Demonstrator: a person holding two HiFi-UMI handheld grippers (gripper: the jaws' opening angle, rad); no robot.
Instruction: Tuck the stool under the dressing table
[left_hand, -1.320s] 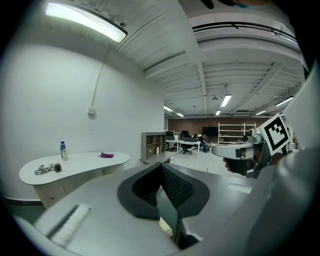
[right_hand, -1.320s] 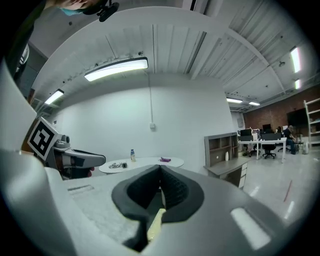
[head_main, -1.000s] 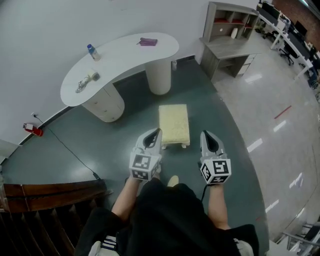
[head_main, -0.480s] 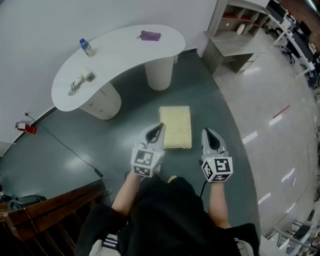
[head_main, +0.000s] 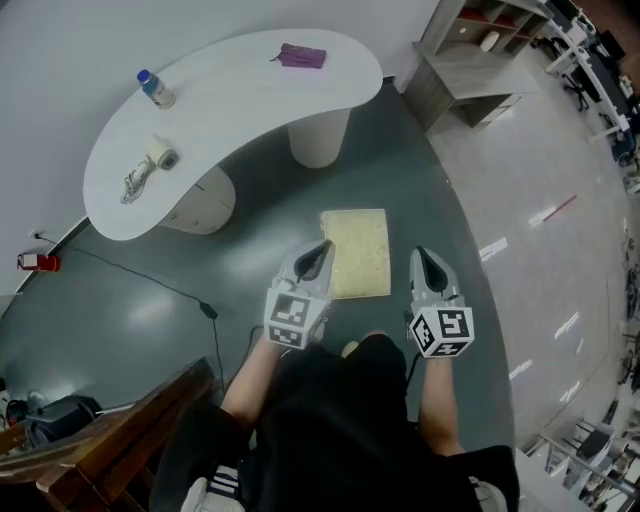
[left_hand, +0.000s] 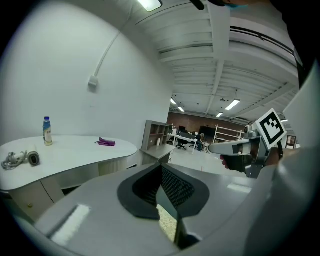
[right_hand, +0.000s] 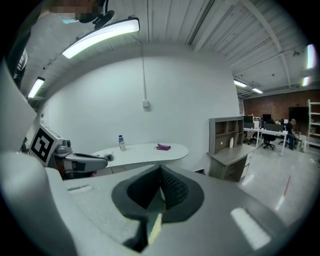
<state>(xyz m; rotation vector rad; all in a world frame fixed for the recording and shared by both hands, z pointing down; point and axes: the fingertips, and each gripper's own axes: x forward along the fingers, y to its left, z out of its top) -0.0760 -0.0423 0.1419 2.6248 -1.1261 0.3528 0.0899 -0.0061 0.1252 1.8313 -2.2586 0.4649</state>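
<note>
from my end both tools read the same. the left gripper (head_main: 320, 250) has its jaws pressed together with nothing between them. its own view shows the dark pads meeting in a seam, with only a sliver of cream cushion visible through the slot beneath. the right gripper (head_main: 422, 257) is likewise closed tight and empty. both are held out in front of the person's body, side by side, pointing forward and a little down.

the stool (head_main: 357, 252) stands on the dark green floor (head_main: 250, 260), its cream rectangular top facing up, between the two grippers in the head view. the left gripper's tip overlaps the stool's left edge there; i cannot tell whether it touches. the right gripper sits just right of the stool, over bare floor. the stool is out in the open in front of the dressing table (head_main: 240, 95), apart from it and not under the top, roughly in line with the table's right-hand pedestal (head_main: 318, 140).

on the white curved tabletop i see a small bottle with a blue cap (head_main: 155, 89), a purple item (head_main: 302, 57) near the right end, and a coiled cord (head_main: 145, 170). a grey desk with shelves (head_main: 470, 60) stands to the right of the table. a black cable (head_main: 150, 285) trails across the floor at left.
</note>
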